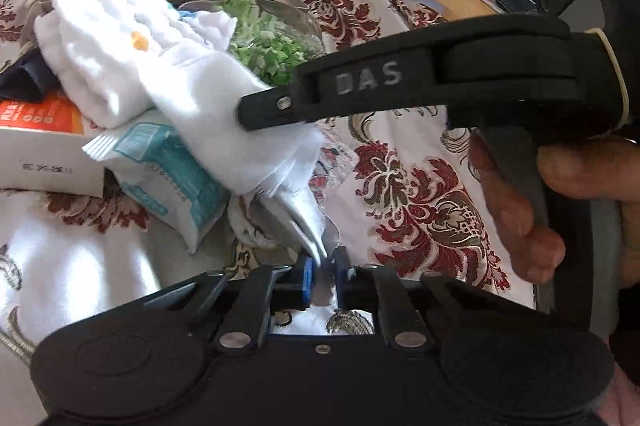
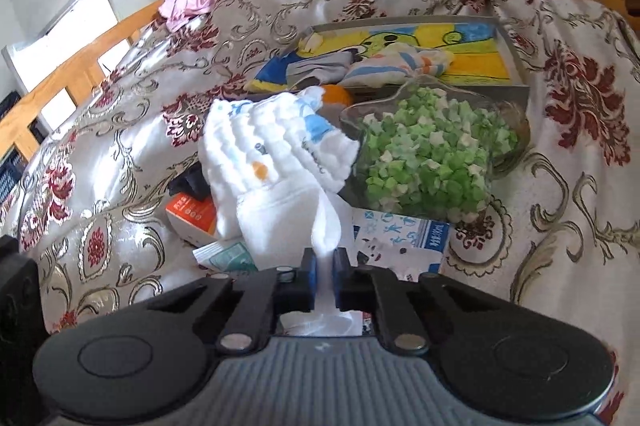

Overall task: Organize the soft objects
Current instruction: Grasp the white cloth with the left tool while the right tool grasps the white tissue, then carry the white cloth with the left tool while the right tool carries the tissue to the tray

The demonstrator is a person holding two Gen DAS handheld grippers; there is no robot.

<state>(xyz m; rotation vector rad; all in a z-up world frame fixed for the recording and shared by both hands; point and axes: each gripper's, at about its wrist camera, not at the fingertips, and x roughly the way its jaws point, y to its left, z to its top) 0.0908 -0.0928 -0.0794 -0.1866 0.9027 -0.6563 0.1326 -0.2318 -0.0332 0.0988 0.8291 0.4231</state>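
We have the left gripper (image 1: 324, 266) clamped on one corner of the white cloth (image 1: 192, 82) and the right gripper (image 2: 325, 262) pinched tight on another edge of it. The cloth stretches away from both tools over the floral bedspread (image 2: 560, 154), its bunched far end just left of the glass bowl of green paper stars (image 2: 428, 162).

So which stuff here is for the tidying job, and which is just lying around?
For the job:
- white cloth, pinched at separate spots
- left gripper, shut on it
- right gripper, shut on it

Just lying about:
- glass dish of green paper stars
- orange box
- teal packet
- picture tray
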